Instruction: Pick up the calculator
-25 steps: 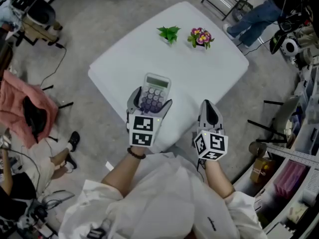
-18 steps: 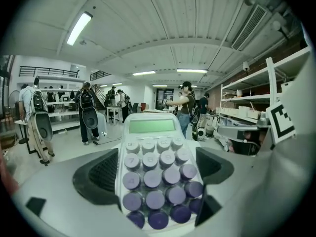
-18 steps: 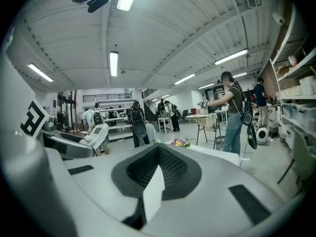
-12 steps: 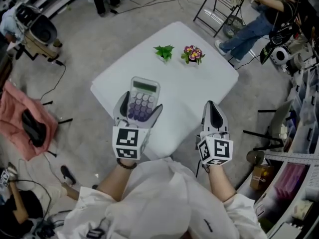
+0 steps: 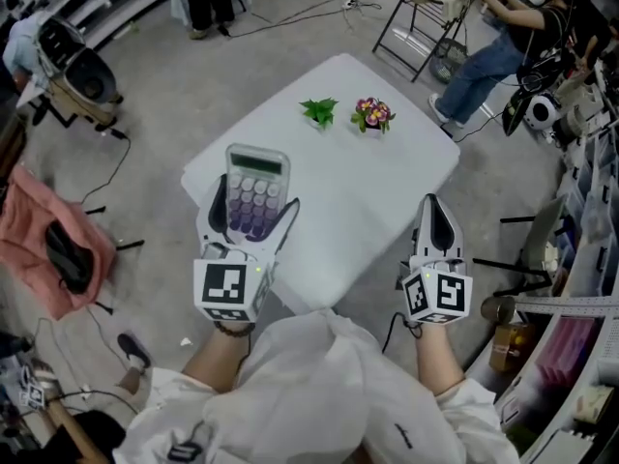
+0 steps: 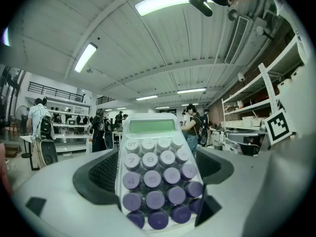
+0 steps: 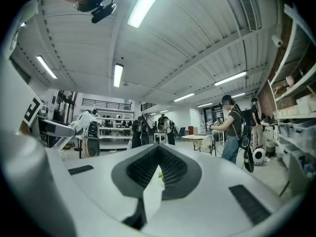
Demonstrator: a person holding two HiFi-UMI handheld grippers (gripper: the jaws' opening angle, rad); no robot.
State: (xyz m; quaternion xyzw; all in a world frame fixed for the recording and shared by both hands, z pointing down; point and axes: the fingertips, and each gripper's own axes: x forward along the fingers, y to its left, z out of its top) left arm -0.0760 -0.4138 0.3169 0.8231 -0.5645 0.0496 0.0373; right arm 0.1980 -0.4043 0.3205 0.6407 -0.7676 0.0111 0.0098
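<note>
Grey workshop floor surrounds a white tabletop (image 5: 368,191) that sits cornerwise to the head view. A small green plant (image 5: 319,111) and a pot of pink flowers (image 5: 371,114) stand side by side near its far corner. A pink cloth (image 5: 29,230) lies on the floor well off to the left.

The left tongs (image 5: 251,201) are clamped on the calculator (image 5: 253,193), one jaw on each long side. The calculator is held face up over the tabletop's near-left edge, its green display at the far end and its purple keys nearest the hand. The left gripper view shows the calculator (image 6: 155,177) between the dark pads, with only the room behind it.

The right tongs (image 5: 432,206) hover at the near-right edge, jaws pressed together on nothing (image 7: 159,167).
</note>
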